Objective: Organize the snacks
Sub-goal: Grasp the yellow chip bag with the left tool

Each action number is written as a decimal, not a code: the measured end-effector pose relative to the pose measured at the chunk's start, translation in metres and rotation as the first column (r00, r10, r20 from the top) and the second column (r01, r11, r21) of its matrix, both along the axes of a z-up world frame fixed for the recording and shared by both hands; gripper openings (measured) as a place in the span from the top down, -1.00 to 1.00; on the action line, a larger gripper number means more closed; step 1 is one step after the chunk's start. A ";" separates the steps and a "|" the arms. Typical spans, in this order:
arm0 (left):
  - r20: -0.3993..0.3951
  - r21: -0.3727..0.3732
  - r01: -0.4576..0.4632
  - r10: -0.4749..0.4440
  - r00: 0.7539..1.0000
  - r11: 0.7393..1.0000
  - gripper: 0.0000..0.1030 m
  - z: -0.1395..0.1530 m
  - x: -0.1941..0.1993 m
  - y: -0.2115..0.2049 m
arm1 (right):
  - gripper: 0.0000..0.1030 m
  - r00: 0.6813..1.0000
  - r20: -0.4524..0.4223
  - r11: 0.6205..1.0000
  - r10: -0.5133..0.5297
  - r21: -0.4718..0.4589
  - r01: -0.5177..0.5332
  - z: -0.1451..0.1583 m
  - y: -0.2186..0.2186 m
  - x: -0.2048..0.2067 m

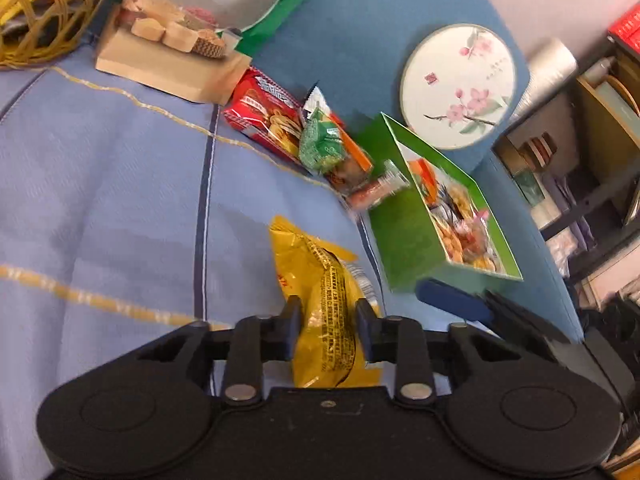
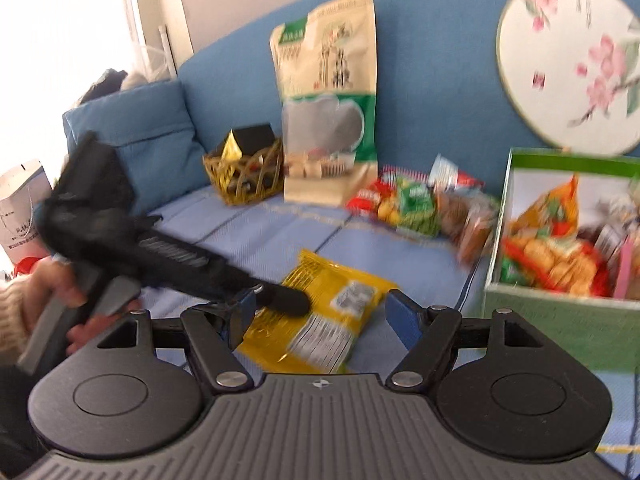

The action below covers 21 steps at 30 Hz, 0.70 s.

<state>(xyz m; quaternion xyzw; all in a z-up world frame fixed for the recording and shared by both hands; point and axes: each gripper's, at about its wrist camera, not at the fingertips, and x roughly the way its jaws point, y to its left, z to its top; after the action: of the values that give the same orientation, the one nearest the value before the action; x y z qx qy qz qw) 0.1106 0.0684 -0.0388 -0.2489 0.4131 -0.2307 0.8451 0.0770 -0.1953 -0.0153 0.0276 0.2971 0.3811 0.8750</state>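
My left gripper is shut on a yellow snack packet, which lies on the light blue sofa cover. In the right wrist view the same yellow packet lies flat, with the left gripper's dark finger on its left side. My right gripper is open, its blue pads on either side of the packet just above it. A green box holding several snacks stands to the right; it also shows in the right wrist view. A pile of loose snacks lies behind.
A tall beige and green snack bag leans on the blue sofa back. A gold wire basket sits left of it. A round floral fan rests on the backrest. A blue cushion is at far left. Shelves stand right.
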 end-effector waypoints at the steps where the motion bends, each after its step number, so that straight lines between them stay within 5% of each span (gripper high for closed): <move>1: 0.014 0.002 -0.026 0.026 1.000 1.000 -0.12 0.001 -0.004 0.002 | -1.00 1.000 -0.011 1.000 0.003 -0.009 -0.003 -0.002 0.001 0.000; 3: 0.031 -0.006 -0.059 0.059 0.998 0.998 -0.29 0.004 -0.009 0.007 | -1.00 0.998 -0.062 1.000 -0.013 -0.016 0.012 -0.007 0.003 0.003; 12: -0.009 -0.056 -0.028 0.027 1.000 0.998 -0.27 0.002 -0.002 0.004 | -1.00 0.948 -0.316 0.994 -0.035 0.085 0.065 -0.024 -0.006 0.010; 14: 0.005 -0.023 -0.012 0.012 1.000 1.000 -0.07 0.002 -0.001 -0.001 | -1.00 0.941 -0.337 0.993 -0.037 0.096 0.073 -0.028 -0.005 0.011; 15: -0.001 -0.001 0.000 0.000 1.000 1.000 0.40 -0.001 0.001 -0.005 | -1.00 0.936 -0.350 0.992 -0.041 0.094 0.079 -0.031 -0.003 0.011; 16: -0.018 0.014 0.014 -0.014 1.000 1.000 0.73 -0.006 0.005 -0.008 | -0.83 0.935 -0.353 0.992 -0.042 0.097 0.081 -0.034 -0.001 0.011; 17: -0.027 0.003 0.023 -0.023 0.999 1.000 0.90 -0.009 0.007 -0.009 | -0.21 0.937 -0.346 0.992 -0.038 0.096 0.076 -0.035 0.001 0.011; 21: -0.010 -0.049 0.010 -0.010 1.000 0.999 1.00 0.000 0.008 -0.011 | 0.22 0.959 -0.276 0.989 -0.065 0.110 0.099 -0.015 -0.007 0.006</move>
<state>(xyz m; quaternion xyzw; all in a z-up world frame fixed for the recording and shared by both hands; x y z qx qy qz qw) 0.1187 0.0576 -0.0390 -0.2688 0.4128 -0.2438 0.8354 0.0827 -0.2021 -0.0303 0.1459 0.3889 0.3545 0.8377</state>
